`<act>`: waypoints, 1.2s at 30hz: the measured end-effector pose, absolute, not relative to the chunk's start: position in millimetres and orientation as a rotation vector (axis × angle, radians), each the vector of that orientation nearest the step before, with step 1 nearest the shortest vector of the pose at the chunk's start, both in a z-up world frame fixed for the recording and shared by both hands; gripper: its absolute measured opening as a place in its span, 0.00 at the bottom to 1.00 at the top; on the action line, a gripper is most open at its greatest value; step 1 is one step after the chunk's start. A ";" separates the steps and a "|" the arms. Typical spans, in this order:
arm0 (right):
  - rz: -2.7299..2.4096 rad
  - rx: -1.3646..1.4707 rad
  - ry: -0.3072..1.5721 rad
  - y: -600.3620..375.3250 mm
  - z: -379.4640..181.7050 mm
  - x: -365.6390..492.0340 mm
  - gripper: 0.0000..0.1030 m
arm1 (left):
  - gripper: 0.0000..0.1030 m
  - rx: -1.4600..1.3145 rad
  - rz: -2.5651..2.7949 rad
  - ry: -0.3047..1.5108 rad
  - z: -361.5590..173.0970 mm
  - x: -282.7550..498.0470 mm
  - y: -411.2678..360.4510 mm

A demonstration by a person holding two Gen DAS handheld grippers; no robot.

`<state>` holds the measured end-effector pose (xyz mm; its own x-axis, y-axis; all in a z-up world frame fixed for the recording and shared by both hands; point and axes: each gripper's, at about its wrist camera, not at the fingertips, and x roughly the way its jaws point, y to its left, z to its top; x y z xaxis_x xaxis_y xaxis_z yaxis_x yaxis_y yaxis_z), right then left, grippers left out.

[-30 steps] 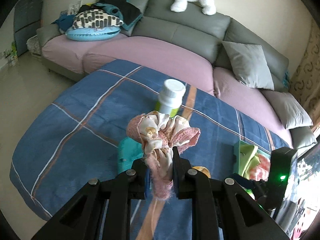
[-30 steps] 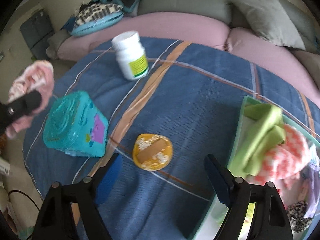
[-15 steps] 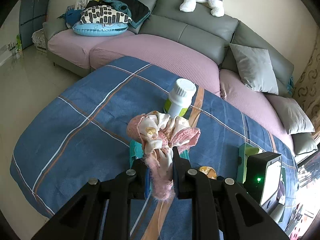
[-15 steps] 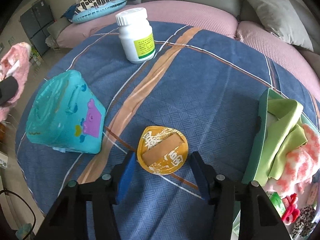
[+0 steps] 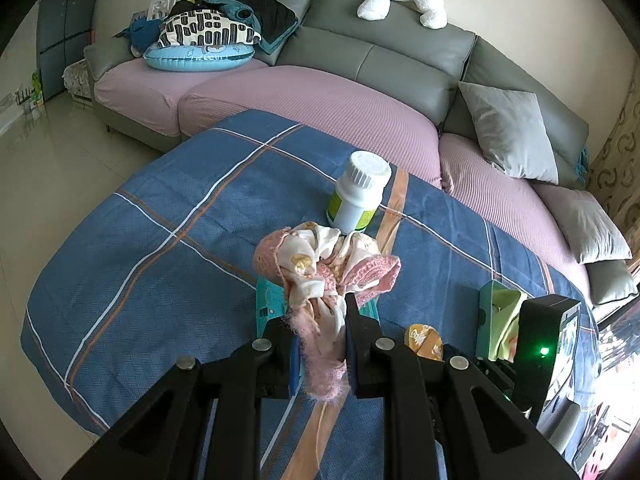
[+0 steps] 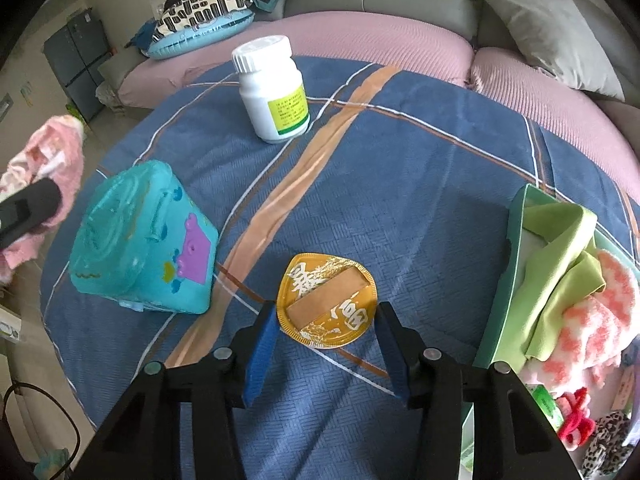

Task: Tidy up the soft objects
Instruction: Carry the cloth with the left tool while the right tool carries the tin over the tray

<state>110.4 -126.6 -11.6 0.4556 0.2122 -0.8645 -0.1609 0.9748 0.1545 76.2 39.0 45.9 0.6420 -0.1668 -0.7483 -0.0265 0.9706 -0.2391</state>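
My left gripper (image 5: 320, 320) is shut on a pink and cream cloth (image 5: 320, 264), holding it bunched up above the blue plaid table cover (image 5: 160, 240). From the right wrist that cloth (image 6: 60, 152) shows at the far left edge. My right gripper (image 6: 326, 334) points down at a flat gold disc (image 6: 326, 300) with white writing. Its jaws are closing, with the disc between them and the blue pads (image 6: 262, 340) touching the disc's rim on both sides. A green tray (image 6: 516, 248) at the right holds a lime cloth (image 6: 560, 260), a coral fluffy cloth (image 6: 596, 312) and small hair ties.
A teal toy case (image 6: 140, 240) lies left of the disc, and a white pill bottle (image 6: 276, 88) stands behind it. A pink and grey sofa (image 5: 320, 96) with cushions curves round the table's far side. Floor lies beyond the left edge.
The right gripper's jaws have narrowed from wide apart to the rim of the gold disc, and it has come in closer over the disc. The left gripper still holds the cloth.
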 end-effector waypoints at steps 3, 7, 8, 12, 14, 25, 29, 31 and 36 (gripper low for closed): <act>0.226 0.060 1.061 -129.4 -7.2 109.4 0.51 | 0.18 -0.234 -0.084 0.871 46.3 76.2 38.5; 0.215 0.072 1.015 -136.7 9.8 103.8 0.51 | 0.18 -0.237 -0.086 0.864 48.3 75.7 39.3; 0.211 0.074 1.005 -138.5 13.6 102.9 0.51 | 0.18 -0.237 -0.087 0.862 48.8 75.2 39.3; 0.185 0.087 0.959 -150.7 33.0 95.5 0.51 | 0.18 -0.238 -0.093 0.853 51.9 72.7 38.2; 0.168 0.101 0.934 -159.6 42.8 91.5 0.51 | 0.18 -0.238 -0.097 0.848 53.8 71.7 37.6; 0.045 0.167 0.910 -205.4 58.3 72.8 0.51 | 0.18 -0.207 -0.139 0.832 61.7 65.8 21.8; 0.001 0.186 0.904 -224.1 59.9 62.7 0.51 | 0.18 -0.176 -0.183 0.836 62.5 62.8 4.3; -0.016 0.200 0.902 -232.0 60.3 58.4 0.51 | 0.18 -0.160 -0.212 0.837 62.8 60.3 -6.4; -0.066 0.248 0.902 -258.1 59.7 47.0 0.51 | 0.18 -0.112 -0.274 0.847 61.6 54.8 -34.2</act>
